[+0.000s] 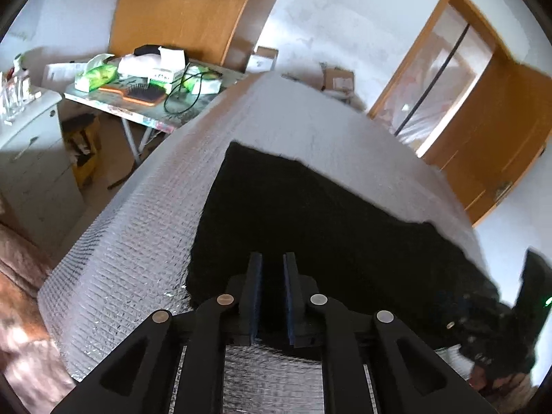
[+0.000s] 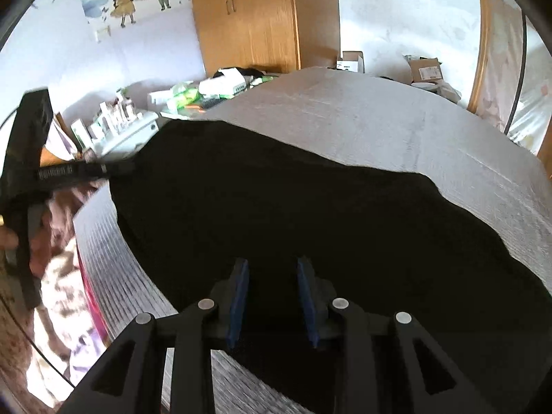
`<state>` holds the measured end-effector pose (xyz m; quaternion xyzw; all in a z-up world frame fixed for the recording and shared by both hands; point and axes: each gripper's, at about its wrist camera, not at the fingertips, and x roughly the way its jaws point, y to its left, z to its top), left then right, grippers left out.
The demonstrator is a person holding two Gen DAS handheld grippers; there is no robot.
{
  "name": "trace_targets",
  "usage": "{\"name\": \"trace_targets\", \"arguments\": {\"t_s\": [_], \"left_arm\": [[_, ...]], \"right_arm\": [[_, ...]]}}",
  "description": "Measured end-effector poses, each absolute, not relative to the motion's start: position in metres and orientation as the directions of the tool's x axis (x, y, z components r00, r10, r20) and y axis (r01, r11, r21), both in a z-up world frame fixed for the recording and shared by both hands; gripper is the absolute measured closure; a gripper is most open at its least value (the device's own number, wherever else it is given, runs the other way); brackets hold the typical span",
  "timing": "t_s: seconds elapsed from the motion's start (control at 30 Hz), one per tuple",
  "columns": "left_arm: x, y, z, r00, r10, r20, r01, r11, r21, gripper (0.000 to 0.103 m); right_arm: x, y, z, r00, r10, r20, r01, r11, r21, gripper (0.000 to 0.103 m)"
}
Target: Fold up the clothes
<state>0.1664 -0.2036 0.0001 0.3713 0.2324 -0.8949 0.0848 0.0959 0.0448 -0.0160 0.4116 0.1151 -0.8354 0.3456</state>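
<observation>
Both grippers are hovering over a black garment [image 1: 310,214] lying on the silver quilted table [image 1: 138,227]: left gripper [image 1: 272,262] jaws narrowly parted, right gripper [image 2: 272,269] jaws wider, cloth spreading ahead of both; any grip I cannot tell.

Both views are brightly lit by daylight, strongest from the glazed sliding door [image 1: 438,79] at two o'clock in the left wrist view, where the panes glare nearly white, and the white wall [image 2: 407,17] at one o'clock in the right wrist view is washed out too. The black garment [image 1: 310,214] is so dark that its folds vanish into one flat mass. Fisheye bending curves the wardrobe [image 2: 248,17] and doorframes, black vignette fills the corners, and motion blur smears the edges, worst at eight o'clock.
</observation>
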Motion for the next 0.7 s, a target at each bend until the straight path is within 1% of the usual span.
{"name": "trace_targets", "arguments": {"t_s": [0.07, 0.13, 0.27, 0.4, 0.53, 0.7], "left_arm": [[0.165, -0.204, -0.006, -0.704, 0.028, -0.709, 0.317, -0.882, -0.350, 0.091], [0.167, -0.208, -0.007, -0.718, 0.042, -0.695, 0.313, -0.872, -0.376, 0.091], [0.167, -0.217, -0.009, -0.727, 0.072, -0.682, 0.302, -0.860, -0.412, 0.091], [0.168, -0.219, -0.008, -0.729, 0.083, -0.679, 0.295, -0.857, -0.422, 0.091], [0.168, -0.220, -0.005, -0.734, 0.083, -0.674, 0.289, -0.860, -0.421, 0.091], [0.169, -0.227, -0.005, -0.738, 0.091, -0.669, 0.283, -0.857, -0.430, 0.091]], "right_arm": [[0.098, 0.040, -0.021, -0.421, -0.464, -0.779, 0.671, -0.738, 0.077, 0.073], [0.100, 0.035, -0.026, -0.420, -0.443, -0.792, 0.670, -0.740, 0.058, 0.073], [0.108, 0.032, -0.029, -0.442, -0.424, -0.790, 0.667, -0.745, 0.026, 0.073], [0.110, 0.030, -0.029, -0.455, -0.413, -0.789, 0.654, -0.756, 0.019, 0.072], [0.109, 0.026, -0.029, -0.475, -0.383, -0.792, 0.647, -0.762, -0.019, 0.072], [0.111, 0.020, -0.027, -0.470, -0.375, -0.799, 0.644, -0.764, -0.020, 0.073]]}}
